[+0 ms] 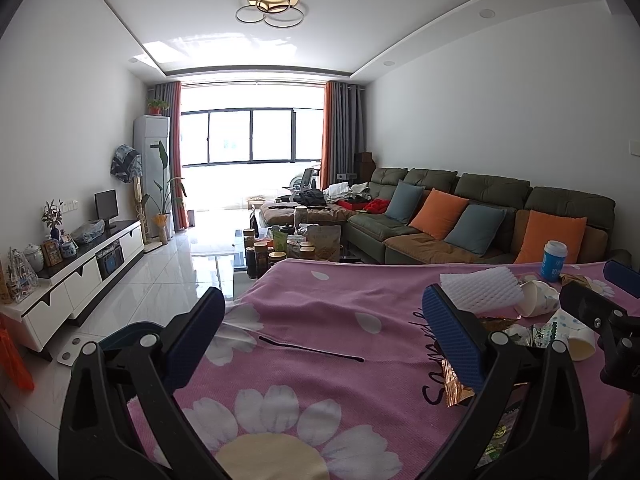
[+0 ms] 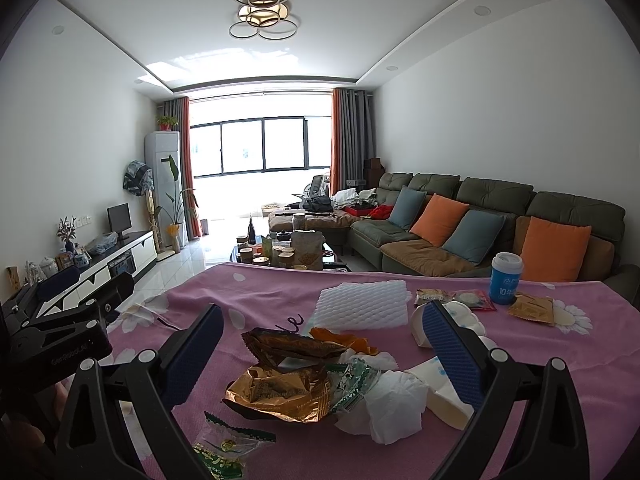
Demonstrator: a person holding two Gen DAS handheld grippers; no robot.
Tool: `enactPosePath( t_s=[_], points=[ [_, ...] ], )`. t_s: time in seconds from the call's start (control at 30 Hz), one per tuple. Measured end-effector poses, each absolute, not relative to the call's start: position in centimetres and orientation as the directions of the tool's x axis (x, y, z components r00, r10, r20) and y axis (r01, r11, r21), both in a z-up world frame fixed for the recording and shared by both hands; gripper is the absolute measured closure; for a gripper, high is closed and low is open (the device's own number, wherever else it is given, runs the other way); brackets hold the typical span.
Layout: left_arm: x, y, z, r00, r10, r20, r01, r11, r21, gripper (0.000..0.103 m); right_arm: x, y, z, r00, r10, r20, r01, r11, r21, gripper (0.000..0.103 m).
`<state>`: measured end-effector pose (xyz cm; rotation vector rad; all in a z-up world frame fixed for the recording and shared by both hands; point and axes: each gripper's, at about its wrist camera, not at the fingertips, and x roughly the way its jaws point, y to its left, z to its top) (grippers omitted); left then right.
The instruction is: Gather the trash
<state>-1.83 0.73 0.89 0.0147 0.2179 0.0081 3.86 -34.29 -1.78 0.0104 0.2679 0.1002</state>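
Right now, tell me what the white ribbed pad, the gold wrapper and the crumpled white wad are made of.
White ribbed pad: likely foam netting, matte, quilted mesh texture.
Gold wrapper: metallised plastic film, glossy, sharp reflective creases.
Crumpled white wad: probably tissue paper, matte, soft folds.

Not much is readable here tbh. The blue cup near the far right edge of the bench has "10" plus a Chinese character in white. The left gripper body says "GenRobot.AI" in small grey letters. The pink cloth has black cursive script, but it's partly covered, so I can't make it out. The wrapper prints are too blurry.
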Motion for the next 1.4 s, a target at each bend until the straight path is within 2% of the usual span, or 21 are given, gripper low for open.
enactPosePath(
  t_s=[1.13,1.4],
  points=[
    [-2.0,0.5,0.2,0.974,0.0,-0.225,0.004,1.0,0.018,0.006,4.1,-34.1,-2.6,0.955,0.114,-0.275,-0.108,0.993,0.039,0.007],
    [-1.9,0.5,-0.6,0.953,-0.097,-0.288,0.104,0.995,0.009,0.006,4.6,-35.4,-3.5,0.937,0.124,-0.325,-0.108,0.992,0.068,0.007]
  ],
)
